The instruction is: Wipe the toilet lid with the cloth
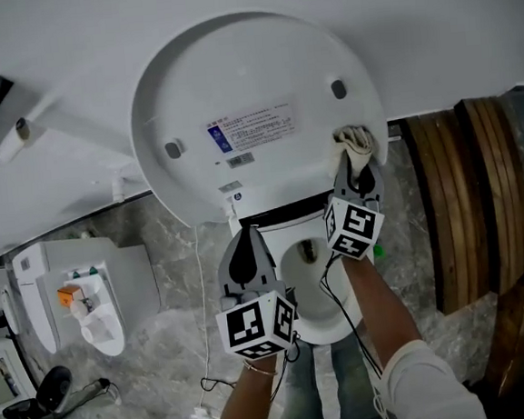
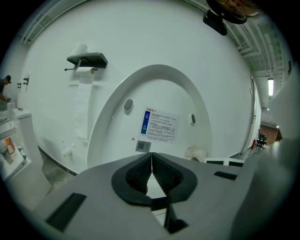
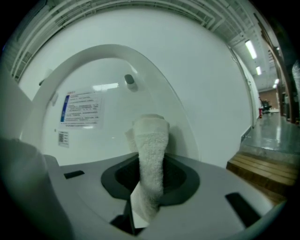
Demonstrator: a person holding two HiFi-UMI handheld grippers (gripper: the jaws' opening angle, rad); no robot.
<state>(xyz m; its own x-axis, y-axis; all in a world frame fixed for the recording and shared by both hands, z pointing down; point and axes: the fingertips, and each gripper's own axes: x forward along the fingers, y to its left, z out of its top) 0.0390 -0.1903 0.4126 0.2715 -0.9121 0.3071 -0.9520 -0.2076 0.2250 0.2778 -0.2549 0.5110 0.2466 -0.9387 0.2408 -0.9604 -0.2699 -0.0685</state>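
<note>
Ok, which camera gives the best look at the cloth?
The right gripper view: the cloth fills its centre, clamped in the jaws of the right gripper, its tip at the raised toilet lid. The head view shows it small at the lid's right edge; the left gripper view catches only a pale scrap low on the lid.

- I count one toilet lid [image 1: 258, 58]
- one cloth [image 1: 355, 138]
- two grippers, the left gripper [image 1: 245, 231] and the right gripper [image 1: 358, 162]
- two bumpers [image 1: 173, 150] on the lid
- one printed label [image 1: 253, 127]

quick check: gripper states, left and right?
Left gripper: closed, empty.
Right gripper: closed on the white cloth, at the raised toilet lid.
</note>
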